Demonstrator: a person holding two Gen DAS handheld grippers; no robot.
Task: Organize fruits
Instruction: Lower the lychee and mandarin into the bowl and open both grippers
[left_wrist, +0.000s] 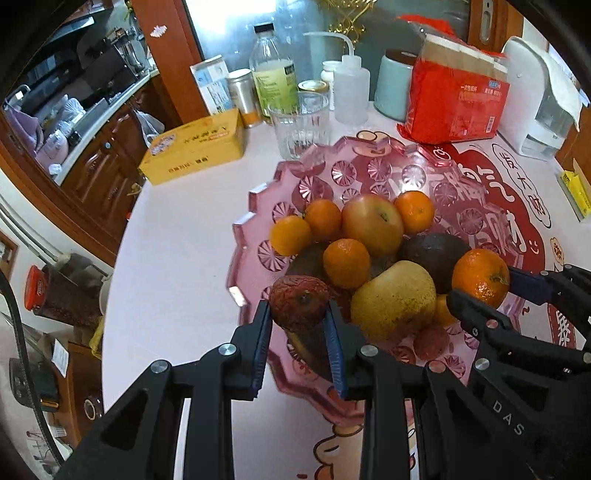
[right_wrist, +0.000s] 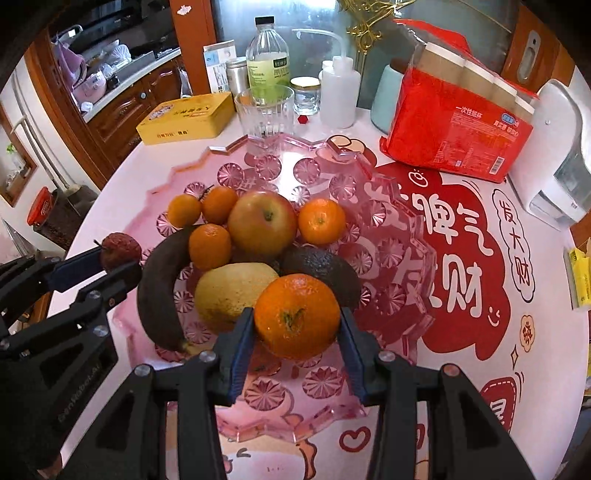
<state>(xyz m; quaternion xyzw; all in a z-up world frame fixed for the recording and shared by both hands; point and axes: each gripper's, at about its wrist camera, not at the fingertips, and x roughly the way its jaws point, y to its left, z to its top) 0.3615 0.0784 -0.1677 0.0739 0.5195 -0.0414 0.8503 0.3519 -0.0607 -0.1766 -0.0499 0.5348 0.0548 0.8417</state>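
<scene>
A: Left gripper (left_wrist: 298, 317) clamping a wrinkled red fruit (left_wrist: 297, 307) over the pink bowl's (left_wrist: 255, 195) near-left rim; lowering gently beside the banana (right_wrist: 159, 291).

B: Right gripper (right_wrist: 297, 325) pinching 1 tangerine (right_wrist: 296, 315) above the pear (right_wrist: 232, 291) and avocado (right_wrist: 325, 271); seating it in a gap before loosening.

Fruits (right_wrist: 262, 223) heaped in pink bowl (right_wrist: 229, 147)

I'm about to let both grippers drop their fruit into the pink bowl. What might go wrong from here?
1. The orange held by the right gripper hangs over the pear and avocado; released there, it may roll off the pile.
2. The wrinkled red fruit in the left gripper sits near the bowl's rim, so it might bounce out.
3. The grippers are close and might collide.
</scene>
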